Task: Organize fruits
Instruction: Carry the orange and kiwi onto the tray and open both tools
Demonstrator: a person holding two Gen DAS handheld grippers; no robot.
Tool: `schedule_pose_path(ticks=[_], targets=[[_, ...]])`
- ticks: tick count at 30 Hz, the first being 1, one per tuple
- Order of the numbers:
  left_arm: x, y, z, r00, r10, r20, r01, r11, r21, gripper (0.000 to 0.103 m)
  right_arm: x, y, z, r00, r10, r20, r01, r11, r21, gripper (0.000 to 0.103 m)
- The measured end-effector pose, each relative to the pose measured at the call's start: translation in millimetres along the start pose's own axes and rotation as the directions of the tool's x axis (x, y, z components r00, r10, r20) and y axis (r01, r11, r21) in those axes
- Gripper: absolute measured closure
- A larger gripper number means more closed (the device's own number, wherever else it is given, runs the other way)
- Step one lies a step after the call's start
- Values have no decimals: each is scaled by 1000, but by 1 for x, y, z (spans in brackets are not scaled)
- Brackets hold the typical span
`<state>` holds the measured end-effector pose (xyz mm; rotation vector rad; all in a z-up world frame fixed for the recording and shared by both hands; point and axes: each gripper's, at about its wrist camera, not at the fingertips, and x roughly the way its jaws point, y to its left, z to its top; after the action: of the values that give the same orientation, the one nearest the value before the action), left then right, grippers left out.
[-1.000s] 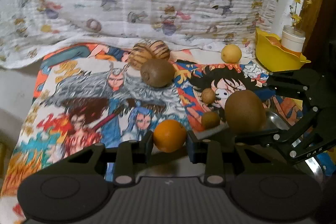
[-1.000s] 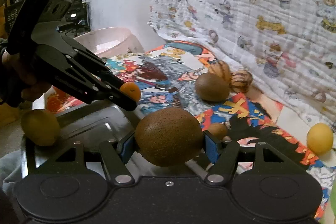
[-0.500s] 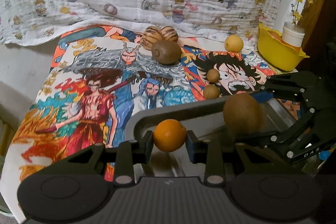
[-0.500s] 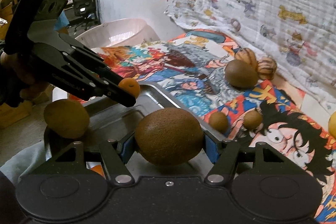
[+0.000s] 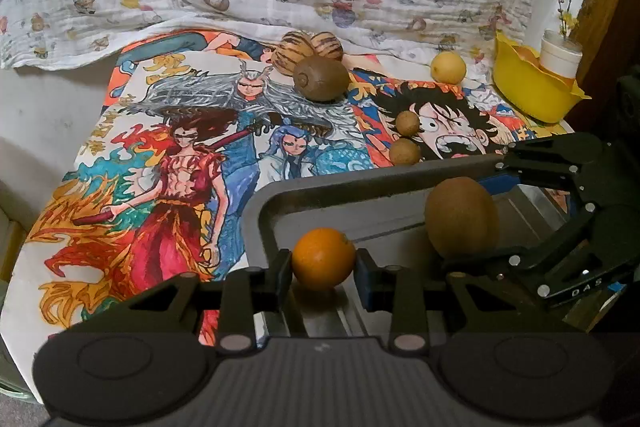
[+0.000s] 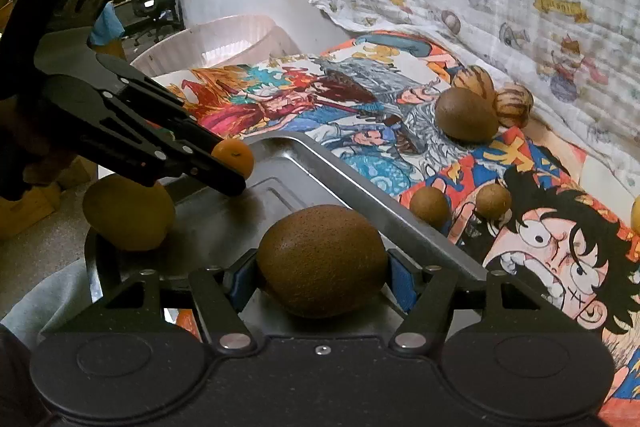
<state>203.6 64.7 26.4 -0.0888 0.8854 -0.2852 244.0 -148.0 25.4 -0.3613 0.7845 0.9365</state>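
My left gripper [image 5: 323, 273] is shut on a small orange [image 5: 323, 258], held over the near left part of a metal tray [image 5: 360, 187]. My right gripper [image 6: 320, 281] is shut on a large kiwi [image 6: 322, 259], held over the same tray [image 6: 340, 163]. The right gripper with its kiwi [image 5: 460, 217] shows in the left wrist view, and the left gripper with the orange [image 6: 234, 157] shows in the right wrist view. A yellow-brown fruit [image 6: 128, 213] lies in the tray's near left corner.
On the cartoon cloth lie another kiwi [image 5: 320, 79], two striped fruits [image 5: 312, 49], two small brown fruits [image 5: 406, 137] and a yellow fruit [image 5: 448, 67]. A yellow bowl [image 5: 532, 87] with a white cup stands at the far right. A pale tub [image 6: 216, 39] stands beyond the table.
Both grippers have pulled back and lowered toward the tray, keeping their fruits. The tray now fills more of both views.
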Motion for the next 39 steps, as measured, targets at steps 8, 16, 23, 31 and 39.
schedule_pose_path(ticks=[8,16,23,31,39], targets=[[2,-3,-1,1000,3,-22,-3,1000,11,66,1,2,-2,1000,-6,-8,6,1000,-9,35],[3,-2,0,999,0,-38,0,1000,8,66,1,1,-3,1000,-3,-6,3,1000,4,34],[2,-4,-1,999,5,-42,-5,1000,9,64,0,0,-4,1000,-3,-3,3,1000,17,34],[-6,-6,1,1000,7,-24,-7,1000,4,51,-7,-2,-5,1000,-7,16,6,999,35,30],[-22,-5,0,1000,30,4,-30,999,-17,26,-23,-1,-6,999,3,45,-5,999,54,19]])
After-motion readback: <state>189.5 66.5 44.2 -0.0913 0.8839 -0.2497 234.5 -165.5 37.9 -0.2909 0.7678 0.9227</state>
